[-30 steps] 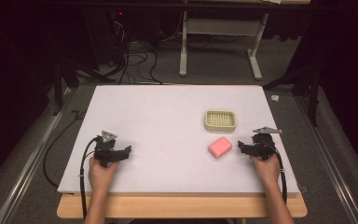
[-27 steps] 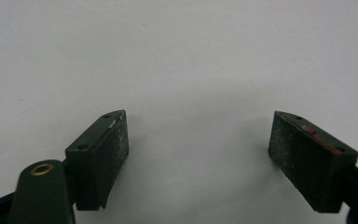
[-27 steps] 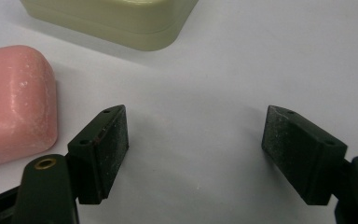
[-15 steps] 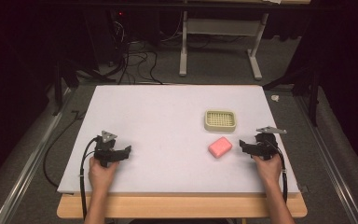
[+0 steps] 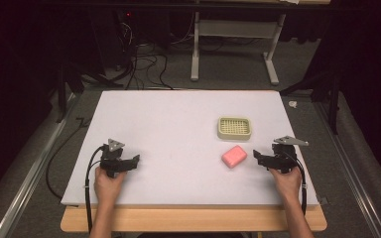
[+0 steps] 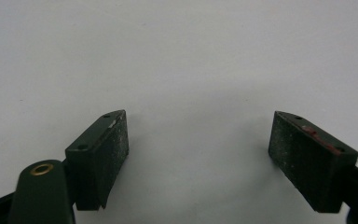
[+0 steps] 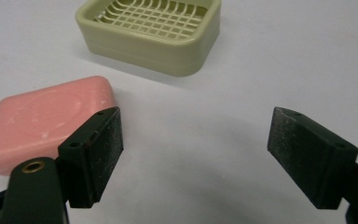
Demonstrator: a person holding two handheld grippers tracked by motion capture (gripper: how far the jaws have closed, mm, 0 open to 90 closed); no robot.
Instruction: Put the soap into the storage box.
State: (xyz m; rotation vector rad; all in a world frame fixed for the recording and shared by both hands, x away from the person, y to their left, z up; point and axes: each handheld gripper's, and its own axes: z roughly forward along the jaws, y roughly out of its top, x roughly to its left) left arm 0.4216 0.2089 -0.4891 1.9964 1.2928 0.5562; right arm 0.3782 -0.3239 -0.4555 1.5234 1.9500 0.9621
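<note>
A pink bar of soap (image 5: 234, 156) (image 7: 46, 121) lies flat on the white table (image 5: 178, 129). Just behind it stands a pale green soap dish (image 5: 233, 127) (image 7: 154, 32) with a grid top. My right gripper (image 5: 256, 157) (image 7: 195, 156) sits low at the right of the soap, open, jaws wide apart with bare table between them; the soap lies just outside its left jaw. My left gripper (image 5: 135, 160) (image 6: 198, 156) rests at the table's near left, open over bare white surface, far from both objects.
The table's front edge (image 5: 188, 204) runs just behind both hands. A cable (image 5: 87, 173) trails from the left gripper off the near edge. Beyond the table are a metal stand's legs (image 5: 233, 54), floor cables (image 5: 139, 64) and dark floor.
The right gripper has shifted slightly left, toward the pink soap. The left gripper and both objects have stayed put.
</note>
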